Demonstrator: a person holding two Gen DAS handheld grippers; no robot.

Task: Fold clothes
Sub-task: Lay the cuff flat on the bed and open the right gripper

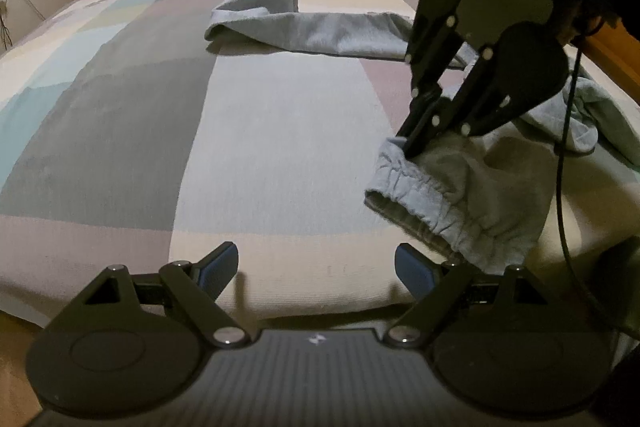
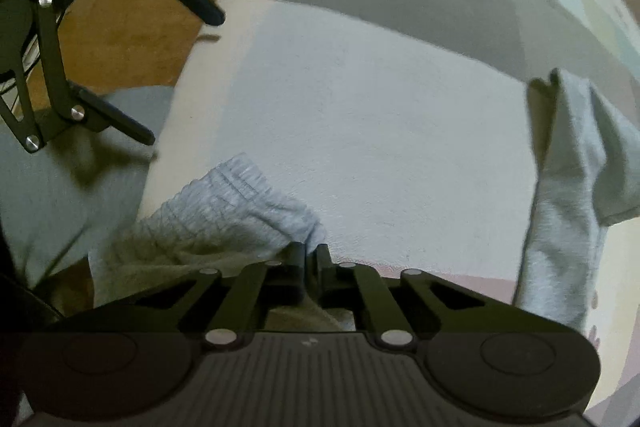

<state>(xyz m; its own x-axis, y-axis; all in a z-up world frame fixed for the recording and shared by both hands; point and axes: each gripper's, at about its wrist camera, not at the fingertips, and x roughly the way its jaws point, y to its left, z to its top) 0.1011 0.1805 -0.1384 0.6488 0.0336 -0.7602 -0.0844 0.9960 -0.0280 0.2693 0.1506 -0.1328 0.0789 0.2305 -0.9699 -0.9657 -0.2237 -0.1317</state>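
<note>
Lying rumpled on bed (image 1: 240, 131), pale blue sweatpants (image 1: 472, 195); right gripper (image 1: 410, 151) clamped on elastic waistband, left gripper (image 1: 316, 267) fingers apart.

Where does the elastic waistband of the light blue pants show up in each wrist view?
Left wrist: the waistband sits right of centre, pinched at its upper end by the right gripper.
Right wrist: waistband lower left of centre, just above that gripper.
Shared landmark: the patchwork bedspread.

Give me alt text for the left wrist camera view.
The right tongs pinch the elastic waistband of light blue sweatpants sprawled across a patchwork bedspread. The left tongs hang open and empty nearby.
</note>
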